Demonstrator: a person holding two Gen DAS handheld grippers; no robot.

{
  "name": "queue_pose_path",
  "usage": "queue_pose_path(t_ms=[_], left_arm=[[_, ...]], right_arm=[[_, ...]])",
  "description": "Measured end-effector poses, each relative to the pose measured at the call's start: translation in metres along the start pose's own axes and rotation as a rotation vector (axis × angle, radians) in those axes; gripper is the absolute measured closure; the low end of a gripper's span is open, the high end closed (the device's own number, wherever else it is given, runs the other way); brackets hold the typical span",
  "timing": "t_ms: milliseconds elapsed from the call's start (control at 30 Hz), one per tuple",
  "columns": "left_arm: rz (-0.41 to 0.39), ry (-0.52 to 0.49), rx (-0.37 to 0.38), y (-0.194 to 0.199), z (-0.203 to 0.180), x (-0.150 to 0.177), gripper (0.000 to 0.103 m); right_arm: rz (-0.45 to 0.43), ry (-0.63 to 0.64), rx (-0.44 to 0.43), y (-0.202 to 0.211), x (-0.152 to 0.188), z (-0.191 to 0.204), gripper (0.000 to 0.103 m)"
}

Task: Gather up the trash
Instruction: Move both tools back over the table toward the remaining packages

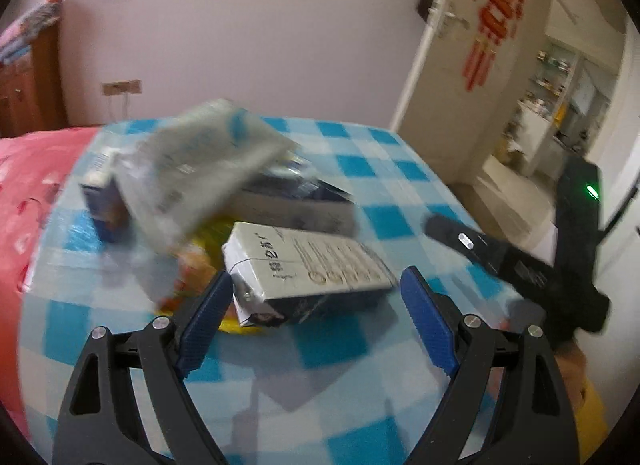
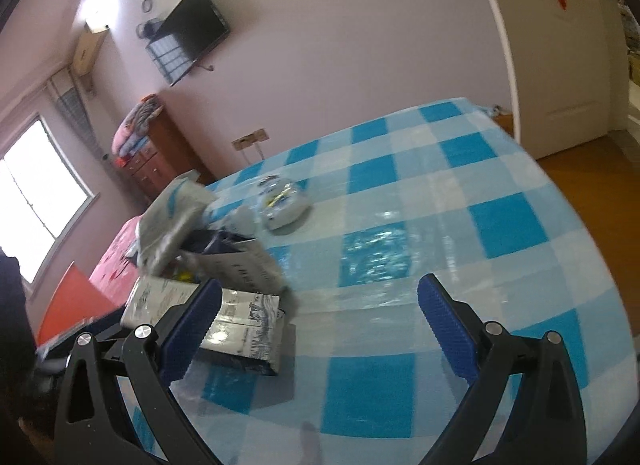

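A flattened grey carton [image 1: 308,269] is seen lying on the checked worktop [image 1: 360,365], just ahead of the left tongs [image 1: 316,285]; both tongs are spread wide and empty. It is judged light, crushable; best pinched across its narrow sides.

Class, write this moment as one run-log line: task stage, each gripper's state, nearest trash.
stage: approaching trash pile | left gripper: open, empty | right gripper: open, empty | nearest: grey printed carton on blue-checked tablecloth
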State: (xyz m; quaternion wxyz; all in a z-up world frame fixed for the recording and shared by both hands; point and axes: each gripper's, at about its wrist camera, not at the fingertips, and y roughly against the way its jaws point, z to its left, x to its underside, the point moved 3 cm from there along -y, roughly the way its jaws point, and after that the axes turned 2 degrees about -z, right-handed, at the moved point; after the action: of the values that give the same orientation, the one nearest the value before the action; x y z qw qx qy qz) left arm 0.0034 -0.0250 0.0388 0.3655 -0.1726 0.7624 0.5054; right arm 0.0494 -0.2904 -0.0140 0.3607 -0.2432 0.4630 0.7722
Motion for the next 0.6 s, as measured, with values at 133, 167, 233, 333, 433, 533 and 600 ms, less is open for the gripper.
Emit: queue_pose_path(t_ms=[133,167,233,333,433,533,600], left_arm=[[0.069,-0.046,0.08,-0.008,-0.03,0.022,0.017],[0.083,-0.059,0.092,-0.01,-0.035,0.026,0.017],[0.097,-0.082,0.102,-0.008,-0.043,0.031,0.017],[0.066,-0.112,0.068,0.003,-0.042,0.026,0.017],[-0.006,-0.186,-0.023,0.023,-0.027,-0.002,0.017],[-0.02,-0.283,-0.086,0.031,-0.012,-0.029,0.017],[-0.015,-0.364,-0.148,0.03,-0.003,-0.043,0.017]], right_arm=[[-0.008,-0.022,0.015,0.008,-0.004,-0.011,0.006],[-0.001,-0.027,0.016,0.007,-0.004,-0.012,0.006],[0.018,-0.039,0.021,0.007,-0.003,-0.014,0.006],[0.054,-0.056,0.026,0.006,0.0,-0.016,0.006],[0.102,-0.081,0.005,0.004,0.006,-0.014,0.006],[0.153,-0.092,-0.028,0.004,0.012,-0.006,0.006],[0.189,-0.091,-0.064,0.002,0.016,0.003,0.006]])
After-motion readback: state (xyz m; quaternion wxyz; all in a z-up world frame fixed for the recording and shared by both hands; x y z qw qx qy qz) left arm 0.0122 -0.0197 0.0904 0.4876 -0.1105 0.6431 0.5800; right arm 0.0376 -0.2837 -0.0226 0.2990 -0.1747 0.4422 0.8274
